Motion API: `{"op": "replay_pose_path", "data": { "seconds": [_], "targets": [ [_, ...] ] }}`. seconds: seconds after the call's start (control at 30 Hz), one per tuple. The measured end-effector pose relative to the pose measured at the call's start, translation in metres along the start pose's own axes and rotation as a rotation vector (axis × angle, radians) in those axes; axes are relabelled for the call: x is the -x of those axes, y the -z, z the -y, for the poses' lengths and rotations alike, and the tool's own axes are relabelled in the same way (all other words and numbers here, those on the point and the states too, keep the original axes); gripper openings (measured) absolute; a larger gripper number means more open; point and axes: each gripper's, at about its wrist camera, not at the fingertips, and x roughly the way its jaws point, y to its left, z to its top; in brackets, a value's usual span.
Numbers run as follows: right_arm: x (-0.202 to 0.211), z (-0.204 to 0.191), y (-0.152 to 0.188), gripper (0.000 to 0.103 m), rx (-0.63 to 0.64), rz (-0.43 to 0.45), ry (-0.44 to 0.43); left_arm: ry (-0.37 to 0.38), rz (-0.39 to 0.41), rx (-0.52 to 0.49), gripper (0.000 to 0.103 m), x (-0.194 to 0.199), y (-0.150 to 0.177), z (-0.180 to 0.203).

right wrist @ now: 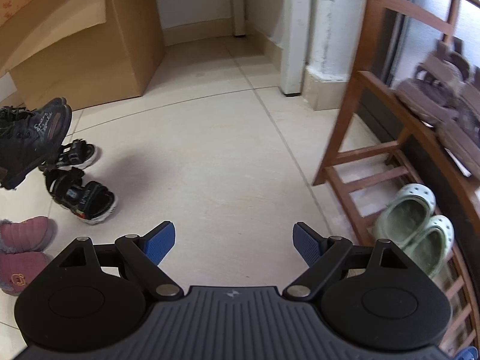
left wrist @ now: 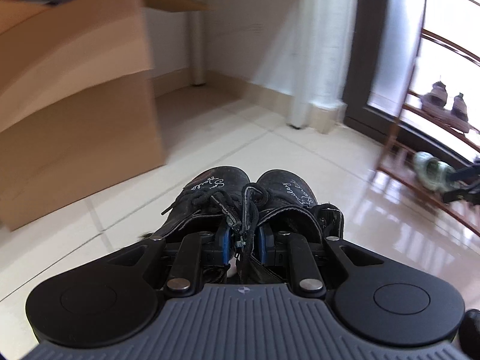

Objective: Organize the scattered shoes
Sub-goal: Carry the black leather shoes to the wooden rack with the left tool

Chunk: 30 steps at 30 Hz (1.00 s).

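The left wrist view shows my left gripper pressed together on the inner collars of a pair of black lace-up boots, both boots pinched side by side between the blue pads, toes pointing away at frame centre. The floor tiles lie below them; whether the soles touch is not visible here. The right wrist view resolves this: at its left edge the boots hang tilted, clear of the floor.

Only the right wrist view shows the scattered items at lower left: two black sandals and a pair of pink slippers. My right gripper is spread wide, empty, hovering low over bare tile.

Both views show the cardboard box at upper left and the wooden shoe rack at right. Pale green clogs sit on its bottom shelf; brown shoes sit on the shelf above.
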Motion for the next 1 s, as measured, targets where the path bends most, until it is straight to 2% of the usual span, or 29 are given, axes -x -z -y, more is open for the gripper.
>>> {"op": "replay_pose_path", "data": {
  "seconds": [0.13, 0.57, 0.73, 1.0],
  "targets": [
    [0.008, 0.015, 0.006, 0.090, -0.028, 0.012, 0.021, 0.099, 0.011, -0.071, 0.020, -0.011, -0.017, 0.044],
    [0.055, 0.084, 0.047, 0.090, -0.107, 0.028, 0.099, 0.343, 0.008, -0.264, 0.020, -0.042, -0.067, 0.183],
    [0.074, 0.114, 0.062, 0.090, -0.130, 0.027, 0.132, 0.409, 0.017, -0.323, 0.020, -0.044, -0.086, 0.230],
    [0.108, 0.153, 0.095, 0.090, -0.162, 0.008, 0.177, 0.484, 0.043, -0.360, 0.020, -0.053, -0.110, 0.293]
  ]
}}
